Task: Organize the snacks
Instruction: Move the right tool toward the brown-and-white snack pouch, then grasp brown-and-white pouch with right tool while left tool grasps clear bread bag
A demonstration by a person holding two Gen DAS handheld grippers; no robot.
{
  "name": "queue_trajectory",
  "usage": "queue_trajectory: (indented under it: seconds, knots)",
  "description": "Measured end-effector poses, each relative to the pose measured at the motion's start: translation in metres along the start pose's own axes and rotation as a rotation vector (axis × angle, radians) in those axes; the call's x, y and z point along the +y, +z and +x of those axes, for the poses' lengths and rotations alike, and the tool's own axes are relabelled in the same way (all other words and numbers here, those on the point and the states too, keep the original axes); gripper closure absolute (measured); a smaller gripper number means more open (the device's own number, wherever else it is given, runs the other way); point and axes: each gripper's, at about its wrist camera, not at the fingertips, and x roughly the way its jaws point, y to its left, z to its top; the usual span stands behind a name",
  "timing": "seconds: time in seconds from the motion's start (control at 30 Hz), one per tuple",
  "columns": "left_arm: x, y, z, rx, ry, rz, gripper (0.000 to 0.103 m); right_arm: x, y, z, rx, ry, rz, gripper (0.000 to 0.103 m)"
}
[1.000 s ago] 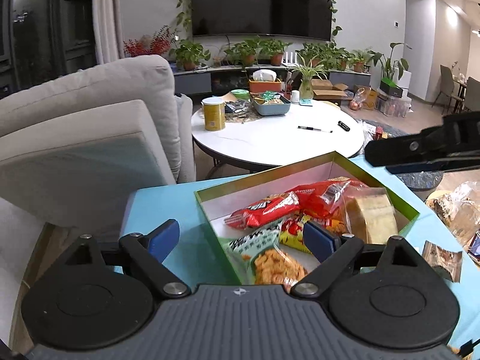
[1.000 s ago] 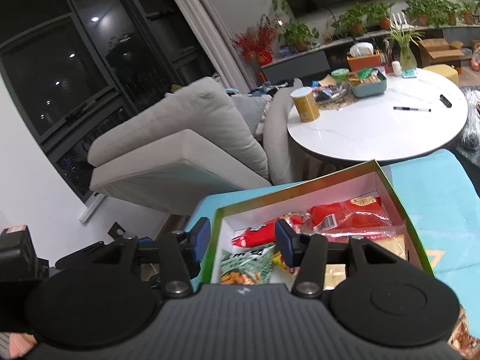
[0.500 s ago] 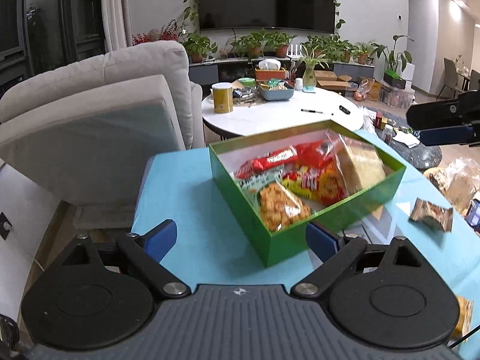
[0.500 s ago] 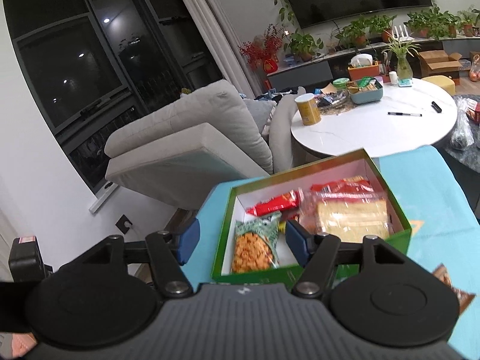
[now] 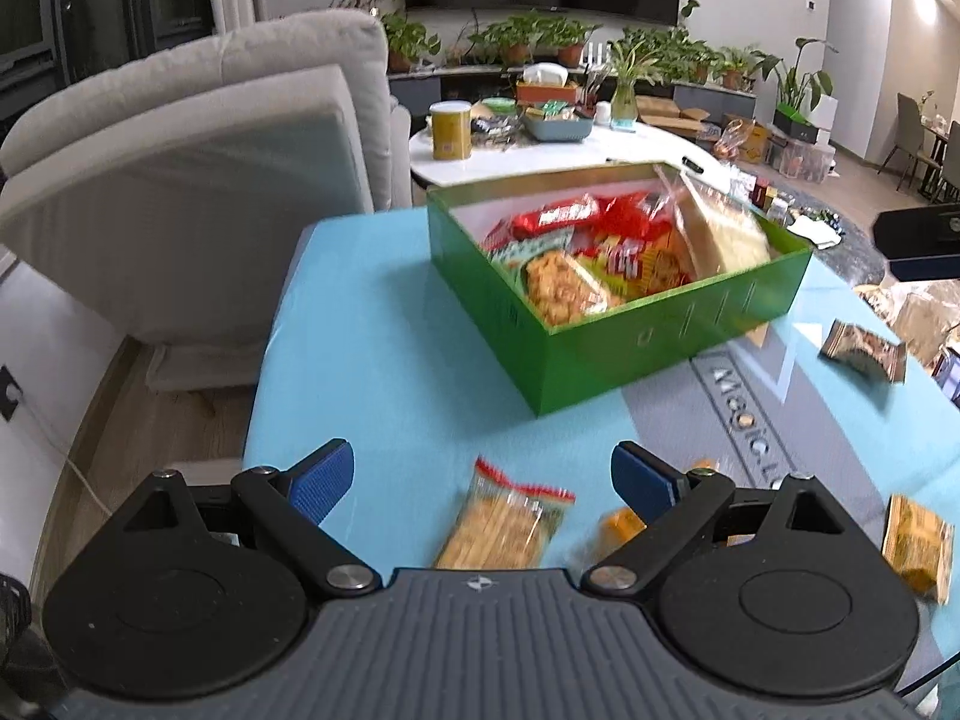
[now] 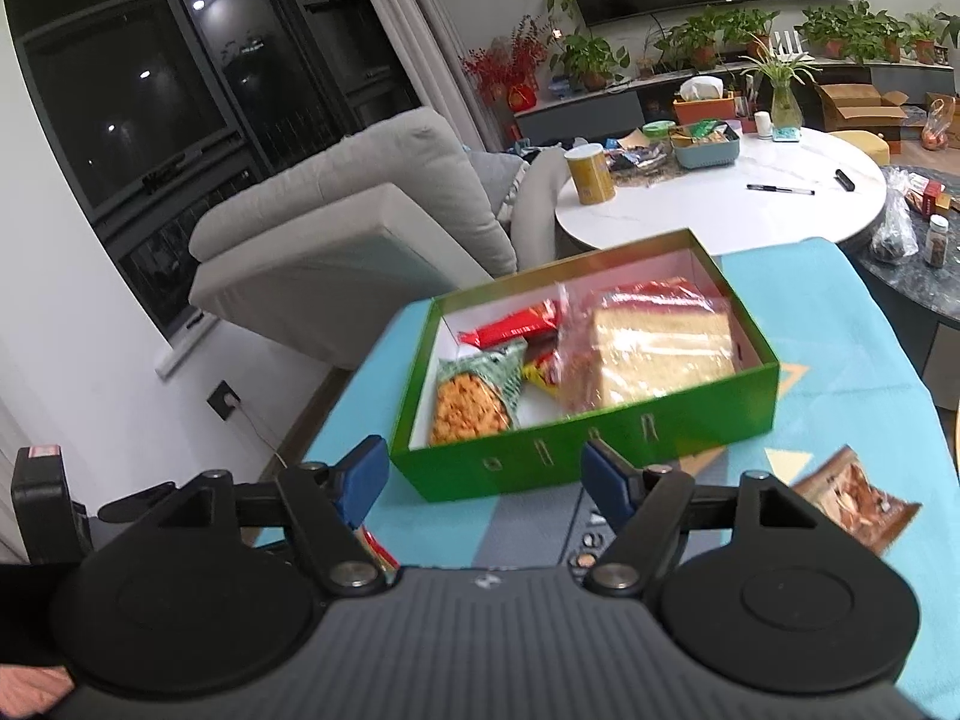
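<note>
A green box (image 5: 648, 336) (image 6: 600, 450) of snacks sits on the blue table mat, holding a red bar (image 6: 516, 327), a green-edged snack bag (image 6: 474, 399) and a bagged cake (image 6: 654, 348). My left gripper (image 5: 482, 480) is open and empty, held above a clear bag of yellow sticks (image 5: 504, 525) near the front edge. A small orange pack (image 5: 621, 525) lies by its right finger. My right gripper (image 6: 491, 477) is open and empty, in front of the box's near wall. A brown packet (image 6: 852, 504) (image 5: 864, 351) lies right of the box.
A yellow pack (image 5: 918, 540) lies at the right of the mat (image 5: 390, 360). A grey sofa (image 5: 198, 180) stands left of the table. A round white table (image 6: 720, 198) with a yellow can, a pen and a tray stands behind.
Both grippers have pulled back from above the box toward the table's near side. The box now lies farther ahead, and loose packs have come into view under the left gripper.
</note>
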Motion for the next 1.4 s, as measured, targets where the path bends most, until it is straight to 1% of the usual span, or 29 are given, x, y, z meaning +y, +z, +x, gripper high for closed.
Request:
queue_trajectory:
  seconds: [0.13, 0.3, 0.4, 0.57, 0.63, 0.73, 0.77, 0.83, 0.9, 0.93, 1.03, 1.2, 1.3, 1.4]
  knots:
    - [0.003, -0.012, 0.0, 0.022, 0.01, 0.003, 0.011, -0.018, -0.013, -0.01, -0.005, -0.049, 0.027, 0.039]
    - [0.008, -0.026, 0.005, 0.059, -0.002, -0.006, 0.011, -0.052, -0.025, -0.021, 0.004, -0.143, 0.107, 0.039]
    - [0.006, -0.033, 0.009, 0.082, -0.001, 0.014, 0.011, -0.065, -0.033, -0.025, 0.01, -0.181, 0.117, 0.039]
    - [0.0, -0.036, 0.017, 0.106, -0.007, 0.036, 0.011, -0.079, -0.037, -0.014, 0.016, -0.224, 0.039, 0.039]
    - [-0.002, -0.036, 0.019, 0.107, -0.009, 0.043, 0.011, -0.09, -0.034, -0.005, 0.028, -0.249, -0.016, 0.034]
    - [-0.003, -0.035, 0.022, 0.11, -0.004, 0.05, 0.011, -0.105, -0.029, 0.01, 0.06, -0.308, -0.09, 0.03]
    - [-0.003, -0.035, 0.023, 0.112, -0.002, 0.049, 0.011, -0.11, -0.028, 0.014, 0.077, -0.311, -0.11, 0.029]
    - [-0.003, -0.034, 0.025, 0.117, -0.001, 0.048, 0.011, -0.119, -0.027, 0.024, 0.134, -0.288, -0.132, 0.024]
    - [-0.003, -0.033, 0.026, 0.119, -0.003, 0.051, 0.011, -0.127, -0.029, 0.034, 0.199, -0.27, -0.148, 0.023]
    - [-0.003, -0.032, 0.027, 0.12, -0.005, 0.054, 0.011, -0.129, -0.03, 0.038, 0.211, -0.275, -0.161, 0.023]
    - [-0.004, -0.032, 0.03, 0.126, -0.002, 0.057, 0.011, -0.133, -0.031, 0.045, 0.227, -0.306, -0.18, 0.022]
    - [-0.005, -0.029, 0.034, 0.132, -0.011, 0.055, 0.011, -0.141, -0.029, 0.053, 0.24, -0.3, -0.179, 0.018]
    - [-0.006, -0.028, 0.035, 0.13, -0.009, 0.066, 0.011, -0.142, -0.029, 0.058, 0.259, -0.301, -0.194, 0.018]
    - [-0.006, -0.027, 0.037, 0.135, -0.009, 0.06, 0.011, -0.141, -0.032, 0.064, 0.285, -0.328, -0.212, 0.018]
